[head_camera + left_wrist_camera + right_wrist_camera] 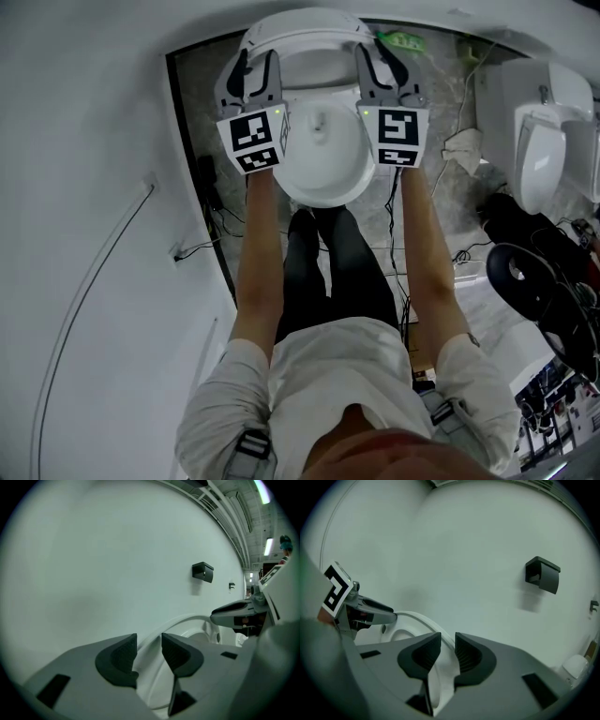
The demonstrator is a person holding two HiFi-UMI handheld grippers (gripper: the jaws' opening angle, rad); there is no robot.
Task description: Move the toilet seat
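Below me stands a white toilet with its bowl [323,164] open. The white toilet seat [305,23] is lifted above the bowl's back, and both grippers hold its rim. My left gripper [255,67] is shut on the seat's left side. In the left gripper view the seat [187,620] runs between the pads of that gripper [149,651]. My right gripper [380,64] is shut on the right side. There the seat [419,618] is pinched in the narrow gap of the right gripper [448,651]. Each gripper view shows the other gripper across the seat.
A white wall runs close along the left. A black paper holder [202,571] [542,574] hangs on the wall behind the toilet. A urinal [539,150] is at the right. A crumpled cloth [464,150], cables [211,220] and a black round stool [525,277] lie on the floor.
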